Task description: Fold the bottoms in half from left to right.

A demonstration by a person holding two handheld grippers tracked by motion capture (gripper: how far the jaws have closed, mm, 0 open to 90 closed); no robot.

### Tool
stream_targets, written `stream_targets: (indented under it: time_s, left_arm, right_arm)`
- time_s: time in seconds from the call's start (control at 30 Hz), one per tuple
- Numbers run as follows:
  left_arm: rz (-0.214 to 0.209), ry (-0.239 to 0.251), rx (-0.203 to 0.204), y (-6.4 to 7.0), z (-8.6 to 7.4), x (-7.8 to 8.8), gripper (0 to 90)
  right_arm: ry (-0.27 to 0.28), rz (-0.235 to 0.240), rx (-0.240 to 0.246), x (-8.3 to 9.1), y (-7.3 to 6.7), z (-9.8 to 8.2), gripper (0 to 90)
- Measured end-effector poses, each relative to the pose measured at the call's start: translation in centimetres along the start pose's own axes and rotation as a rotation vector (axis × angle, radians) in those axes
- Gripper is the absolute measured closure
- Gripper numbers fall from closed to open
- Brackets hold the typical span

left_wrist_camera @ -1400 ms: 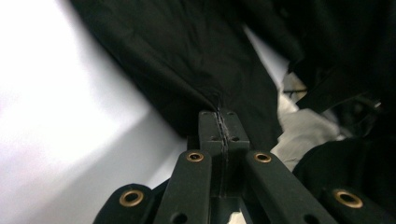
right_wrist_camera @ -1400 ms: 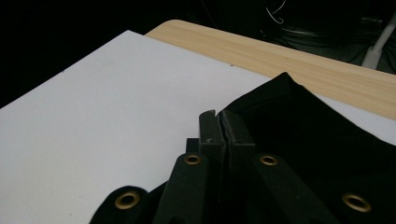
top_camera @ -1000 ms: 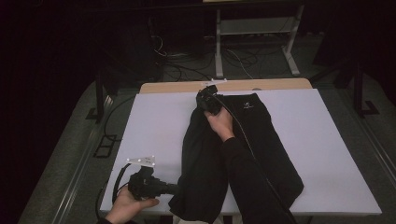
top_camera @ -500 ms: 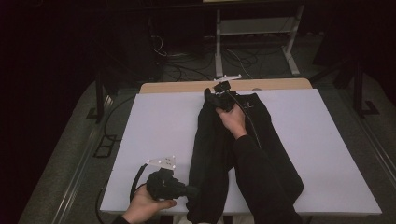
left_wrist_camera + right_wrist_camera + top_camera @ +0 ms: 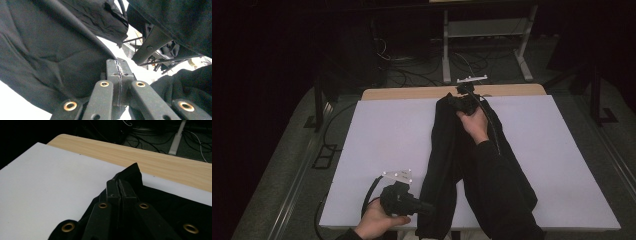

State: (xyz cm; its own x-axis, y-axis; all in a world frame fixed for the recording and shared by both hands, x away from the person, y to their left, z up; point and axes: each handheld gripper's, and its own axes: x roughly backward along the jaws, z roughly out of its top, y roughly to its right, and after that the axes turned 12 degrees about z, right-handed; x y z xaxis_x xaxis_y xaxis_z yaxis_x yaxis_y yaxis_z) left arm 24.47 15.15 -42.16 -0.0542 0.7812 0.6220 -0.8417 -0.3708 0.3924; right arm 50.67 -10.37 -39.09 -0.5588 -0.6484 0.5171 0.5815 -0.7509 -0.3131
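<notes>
Garment: a black garment (image 5: 452, 160) of thin, matte woven cloth lies lengthwise down the middle of the tabletop, folded into a long strip with soft creases; its near end hangs past the front edge.
Garment close up: in the left gripper view the cloth (image 5: 50, 55) drapes in loose folds and wrinkles above the jaws; in the right gripper view a pointed corner (image 5: 132, 171) sticks up past the jaw tips.
Tabletop: a smooth white sheet (image 5: 382, 145) covers it, flat and matte; a pale wood strip (image 5: 412, 93) with visible grain shows along the far edge.
Left hand-held gripper: the left hand-held gripper (image 5: 429, 209) sits at the near edge with its jaws pressed together on a fold of the garment's near end.
Right hand-held gripper: the right hand-held gripper (image 5: 452, 102) is at the far end, jaws clamped tight on the garment's far corner, just short of the wood strip.
Hands: the left hand (image 5: 377, 222) wraps the gripper body; the right hand (image 5: 474, 122) lies over the cloth.
Hard to make out: the black sleeve (image 5: 502, 190) merges with the black cloth, so their boundary is unclear; what kind of garment it is cannot be told.
Cut off: the left forearm leaves the bottom of the high view.
Surroundings: the floor (image 5: 492, 60) beyond, with cables, is dim.
</notes>
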Motion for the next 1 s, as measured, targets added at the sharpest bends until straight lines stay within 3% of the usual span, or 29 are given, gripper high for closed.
stream_targets:
  time_s: [0.13, 0.5, 1.0]
  left_arm:
    - [-0.016, 0.001, -0.009, 0.4, 0.4, -0.5, 88.9]
    - [-0.048, 0.002, -0.033, 1.2, 1.6, -1.7, 88.9]
    - [-0.047, 0.023, -0.046, 1.9, 2.9, -2.5, 88.9]
  right_arm:
    - [0.002, -0.006, -0.021, 0.5, 0.8, 0.0, 86.7]
    - [-0.018, -0.019, 0.007, 1.2, 1.8, -0.2, 86.7]
    - [-0.037, -0.018, 0.019, 1.6, 2.9, -0.3, 86.7]
